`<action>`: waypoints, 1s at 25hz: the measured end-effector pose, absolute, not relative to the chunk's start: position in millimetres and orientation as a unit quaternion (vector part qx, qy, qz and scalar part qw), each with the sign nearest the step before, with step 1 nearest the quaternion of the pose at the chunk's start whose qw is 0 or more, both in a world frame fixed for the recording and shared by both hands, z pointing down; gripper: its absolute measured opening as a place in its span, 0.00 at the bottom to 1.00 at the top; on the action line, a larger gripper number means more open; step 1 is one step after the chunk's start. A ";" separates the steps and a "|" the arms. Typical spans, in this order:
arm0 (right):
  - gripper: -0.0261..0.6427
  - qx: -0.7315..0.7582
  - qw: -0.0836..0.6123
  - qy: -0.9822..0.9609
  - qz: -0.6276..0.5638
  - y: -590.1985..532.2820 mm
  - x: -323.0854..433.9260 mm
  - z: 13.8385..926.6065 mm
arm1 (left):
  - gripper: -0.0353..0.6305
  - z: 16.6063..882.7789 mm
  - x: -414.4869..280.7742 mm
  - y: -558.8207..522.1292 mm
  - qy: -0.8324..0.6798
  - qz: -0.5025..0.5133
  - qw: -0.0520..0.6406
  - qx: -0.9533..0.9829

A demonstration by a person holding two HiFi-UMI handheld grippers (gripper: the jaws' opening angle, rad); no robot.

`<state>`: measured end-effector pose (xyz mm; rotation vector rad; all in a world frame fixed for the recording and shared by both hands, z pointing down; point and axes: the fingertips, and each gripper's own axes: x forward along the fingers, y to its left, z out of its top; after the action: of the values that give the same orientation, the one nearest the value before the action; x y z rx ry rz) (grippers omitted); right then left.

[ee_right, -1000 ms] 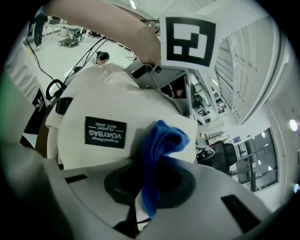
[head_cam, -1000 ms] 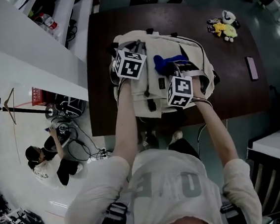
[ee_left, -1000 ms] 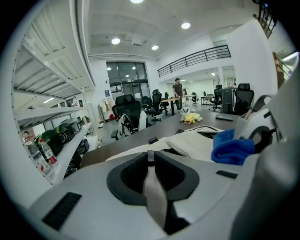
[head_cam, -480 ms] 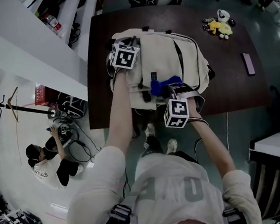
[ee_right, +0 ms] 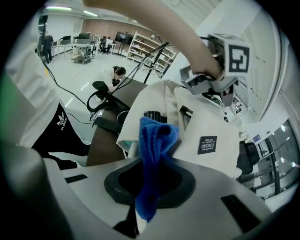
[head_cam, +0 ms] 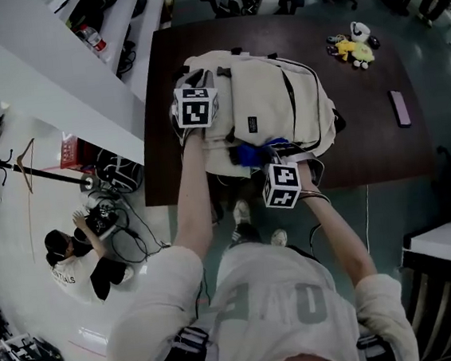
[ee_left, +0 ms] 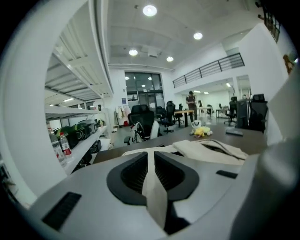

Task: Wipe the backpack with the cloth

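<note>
A cream backpack (head_cam: 273,102) lies flat on the dark table (head_cam: 366,145). My left gripper (head_cam: 197,82) sits at its left side, shut on a cream strap (ee_left: 153,187) of the backpack that runs between the jaws in the left gripper view. My right gripper (head_cam: 263,160) is at the backpack's near edge, shut on a blue cloth (head_cam: 251,153). In the right gripper view the blue cloth (ee_right: 154,150) bunches out of the jaws against the backpack (ee_right: 206,126), beside a small dark label (ee_right: 206,144). The left gripper (ee_right: 211,79) shows beyond it.
A yellow and white plush toy (head_cam: 351,45) and a flat dark phone-like object (head_cam: 400,108) lie at the table's right. White shelving (head_cam: 55,81) with a bottle (head_cam: 92,37) runs along the left. A person (head_cam: 74,260) crouches on the floor among cables.
My right gripper has drawn the blue cloth from the middle of the backpack down to its near edge. The left gripper kept its hold and shifted slightly.
</note>
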<state>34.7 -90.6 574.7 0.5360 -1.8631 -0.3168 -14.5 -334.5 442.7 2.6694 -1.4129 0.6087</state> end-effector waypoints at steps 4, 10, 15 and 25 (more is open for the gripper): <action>0.09 0.231 0.545 -0.795 -0.134 -93.0 36.4 571.1 | 0.12 436.8 -27.9 -258.3 -0.447 0.142 0.010 0.883; 0.09 0.236 0.528 -0.805 -0.133 -89.6 36.5 562.2 | 0.20 464.0 -20.2 -161.8 -0.351 0.158 -0.017 0.923; 0.10 0.231 0.531 -0.803 -0.140 -86.7 37.7 564.5 | 0.22 504.0 -9.1 -144.7 -0.344 0.244 -0.070 0.904; 0.09 0.222 0.528 -0.807 -0.142 -91.6 34.8 562.8 | 0.21 517.0 -13.2 -155.7 -0.327 0.263 0.002 0.908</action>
<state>34.8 -91.6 562.8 0.5296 -1.9284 -0.3398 -13.2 -155.7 517.0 2.8480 -1.0255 0.8236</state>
